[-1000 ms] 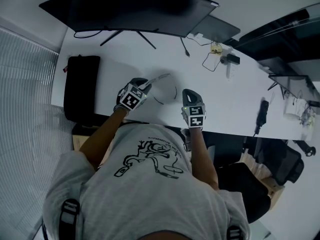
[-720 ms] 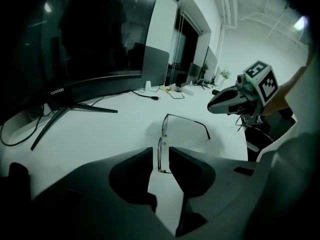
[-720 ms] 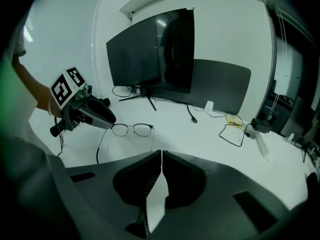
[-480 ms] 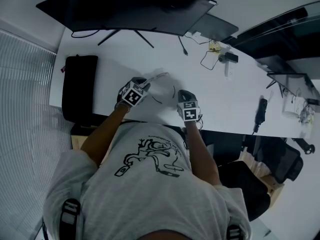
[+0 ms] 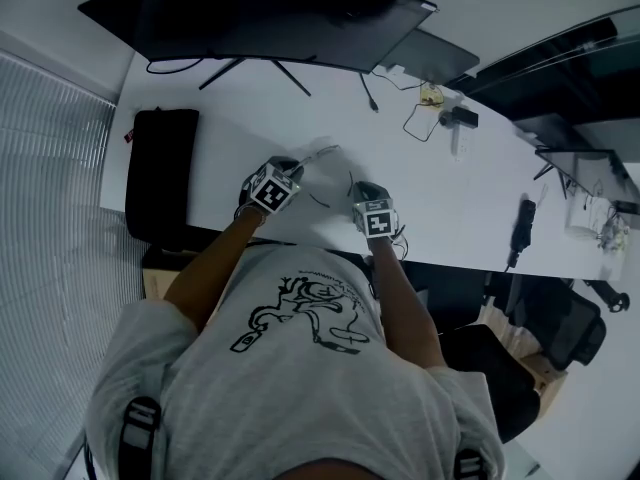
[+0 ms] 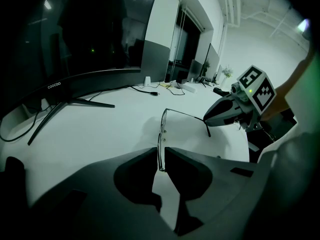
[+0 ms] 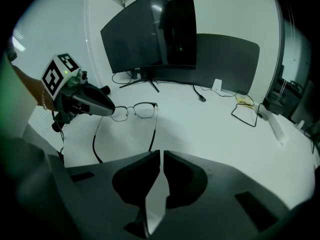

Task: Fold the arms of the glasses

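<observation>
My left gripper is clamped on the front rim of the glasses, by the near edge of the white desk. My right gripper is just opening from a narrow slit. Nothing sits between its jaws, and one arm's tip lies just beyond them.

**Right gripper low over the white tabletop, just short of the glasses**

Its jaws are opening, with a thin gap between them and nothing in it; the tip of the nearer glasses arm lies just ahead of one jaw. Both arms stand unfolded, reaching toward the camera. At the left, the left gripper meets the frame beside one lens. A dark monitor stands at the far edge, and a looped cable lies to the right.
</observation>
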Action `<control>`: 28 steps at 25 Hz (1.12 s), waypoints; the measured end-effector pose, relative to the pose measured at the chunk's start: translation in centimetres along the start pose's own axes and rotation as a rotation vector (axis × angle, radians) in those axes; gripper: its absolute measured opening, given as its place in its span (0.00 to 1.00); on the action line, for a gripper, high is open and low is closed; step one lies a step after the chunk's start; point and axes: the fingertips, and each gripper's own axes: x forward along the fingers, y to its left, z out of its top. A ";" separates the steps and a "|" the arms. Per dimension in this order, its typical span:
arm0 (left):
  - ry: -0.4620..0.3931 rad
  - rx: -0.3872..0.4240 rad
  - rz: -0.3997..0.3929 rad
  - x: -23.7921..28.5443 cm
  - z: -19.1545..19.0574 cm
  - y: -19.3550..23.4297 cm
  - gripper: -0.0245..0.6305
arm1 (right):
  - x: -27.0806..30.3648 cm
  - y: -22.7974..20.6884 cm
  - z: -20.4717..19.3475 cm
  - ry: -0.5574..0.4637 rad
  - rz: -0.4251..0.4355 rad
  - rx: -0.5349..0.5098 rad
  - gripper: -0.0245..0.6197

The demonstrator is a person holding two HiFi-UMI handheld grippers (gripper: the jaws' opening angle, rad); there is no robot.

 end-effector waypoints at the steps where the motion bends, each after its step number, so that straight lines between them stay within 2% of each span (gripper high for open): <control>1: 0.001 0.001 -0.002 0.0 0.0 -0.1 0.14 | 0.1 0.1 -0.2 0.006 0.004 0.002 0.09; 15: 0.008 0.007 -0.008 -0.3 -0.1 -1.1 0.13 | 0.0 1.8 -0.9 0.022 0.071 0.025 0.09; 28: 0.008 0.000 -0.019 -0.4 -0.4 -2.0 0.13 | -0.1 3.3 -0.1 -0.001 0.098 -0.009 0.09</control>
